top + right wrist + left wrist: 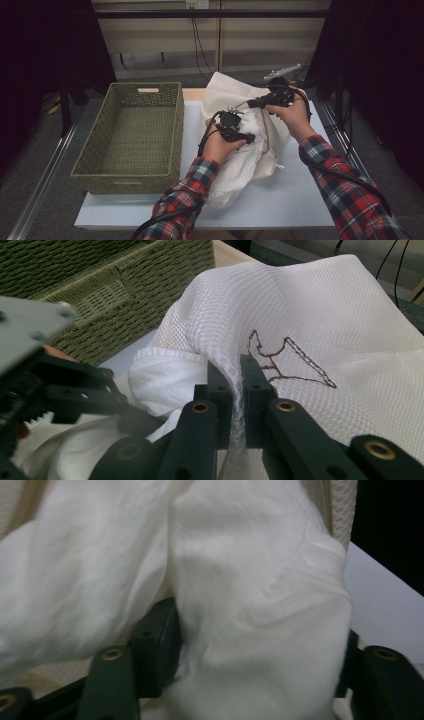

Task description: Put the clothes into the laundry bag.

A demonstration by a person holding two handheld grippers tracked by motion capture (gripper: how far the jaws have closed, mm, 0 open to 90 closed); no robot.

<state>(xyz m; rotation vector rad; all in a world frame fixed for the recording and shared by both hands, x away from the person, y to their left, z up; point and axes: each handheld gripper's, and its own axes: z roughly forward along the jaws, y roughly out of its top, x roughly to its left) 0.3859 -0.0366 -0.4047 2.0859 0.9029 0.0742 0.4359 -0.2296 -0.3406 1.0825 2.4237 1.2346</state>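
sleeves (pixel 345 200): red-blue plaid | tongs (pixel 239 390): black, brass screws | cables: black

The tall green woven rectangular basket (pixel 131 135) walls off the desk's (pixel 280 200) left edge. The heaped white mesh fabric bag (pixel 235 100) blocks the middle and back edge. The near-right corner lies open for a pass.
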